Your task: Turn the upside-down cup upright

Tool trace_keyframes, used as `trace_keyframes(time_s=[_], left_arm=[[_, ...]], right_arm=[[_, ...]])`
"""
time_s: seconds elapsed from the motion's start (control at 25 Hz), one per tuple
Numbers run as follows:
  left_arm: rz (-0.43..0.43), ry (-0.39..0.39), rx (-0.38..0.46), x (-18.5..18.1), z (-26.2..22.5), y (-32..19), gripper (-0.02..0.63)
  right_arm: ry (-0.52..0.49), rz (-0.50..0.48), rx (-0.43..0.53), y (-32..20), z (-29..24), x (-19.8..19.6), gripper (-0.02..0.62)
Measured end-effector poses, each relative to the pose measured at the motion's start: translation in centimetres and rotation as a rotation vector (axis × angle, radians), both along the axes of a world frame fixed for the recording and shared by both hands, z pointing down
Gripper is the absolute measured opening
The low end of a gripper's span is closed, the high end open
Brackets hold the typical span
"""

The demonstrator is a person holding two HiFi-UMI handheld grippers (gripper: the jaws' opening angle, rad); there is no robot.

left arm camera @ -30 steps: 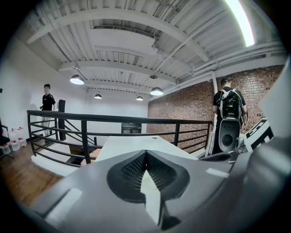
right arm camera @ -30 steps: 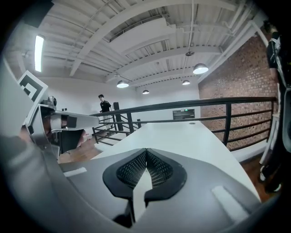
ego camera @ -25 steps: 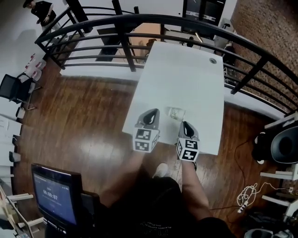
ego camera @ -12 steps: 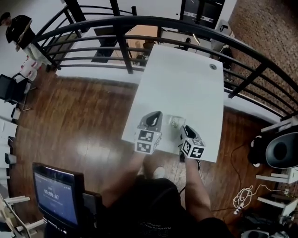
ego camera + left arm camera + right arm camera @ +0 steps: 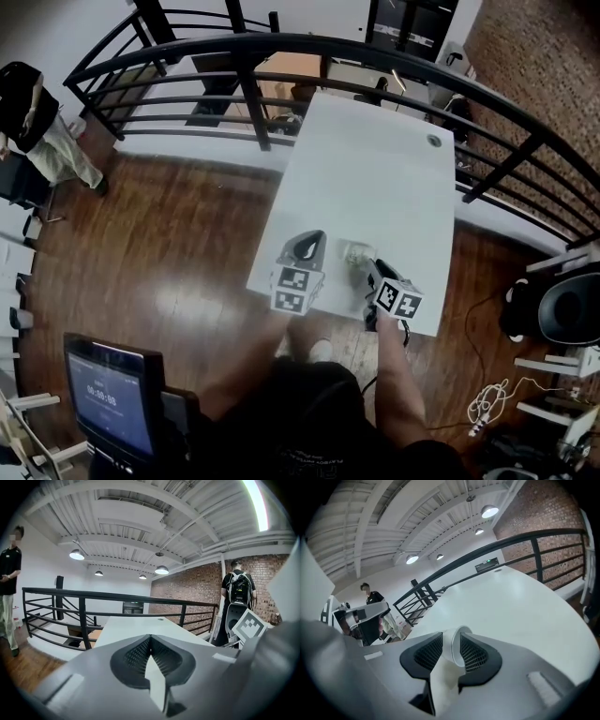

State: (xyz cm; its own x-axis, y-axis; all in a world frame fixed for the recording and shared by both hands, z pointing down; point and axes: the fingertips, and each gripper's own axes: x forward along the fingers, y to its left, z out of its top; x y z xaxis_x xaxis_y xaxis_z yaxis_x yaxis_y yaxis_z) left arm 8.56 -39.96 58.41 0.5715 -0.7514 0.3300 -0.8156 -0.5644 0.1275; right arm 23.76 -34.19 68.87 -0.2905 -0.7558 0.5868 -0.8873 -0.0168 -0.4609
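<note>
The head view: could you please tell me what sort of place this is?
Probably a mezzanine in a loft-style office: a black metal railing edges the wooden floor, a brick wall stands beyond, and pendant lamps hang from a bare ceiling.

White table (image 5: 375, 178) on dark wood floor (image 5: 169, 234), beside black railing (image 5: 83, 620); brick wall (image 5: 187, 585) beyond, round lamps (image 5: 161, 570) lit under white ceiling (image 5: 140, 508).

Open tabletop (image 5: 375, 178) ahead past the cup (image 5: 354, 251); railing (image 5: 309, 40) seemingly hems far end.
</note>
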Motion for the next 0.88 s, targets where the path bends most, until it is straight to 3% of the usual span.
trace_keyframes(time_s=[0.24, 0.6, 0.88], left_arm=[[0.004, -0.015, 0.006, -0.2, 0.1, -0.2, 0.002], [0.011, -0.02, 0.001, -0.3, 0.4, -0.2, 0.002], [0.013, -0.012, 0.005, 0.0, 0.0, -0.2, 0.002]], right_arm=[[-0.092, 0.01, -0.024, -0.3, 0.5, -0.6, 0.093], [-0.198, 0.025, 0.012, -0.5, -0.7, -1.5, 0.044], [-0.147, -0.034, 0.082, -1.3, -4.3, -2.6, 0.025]])
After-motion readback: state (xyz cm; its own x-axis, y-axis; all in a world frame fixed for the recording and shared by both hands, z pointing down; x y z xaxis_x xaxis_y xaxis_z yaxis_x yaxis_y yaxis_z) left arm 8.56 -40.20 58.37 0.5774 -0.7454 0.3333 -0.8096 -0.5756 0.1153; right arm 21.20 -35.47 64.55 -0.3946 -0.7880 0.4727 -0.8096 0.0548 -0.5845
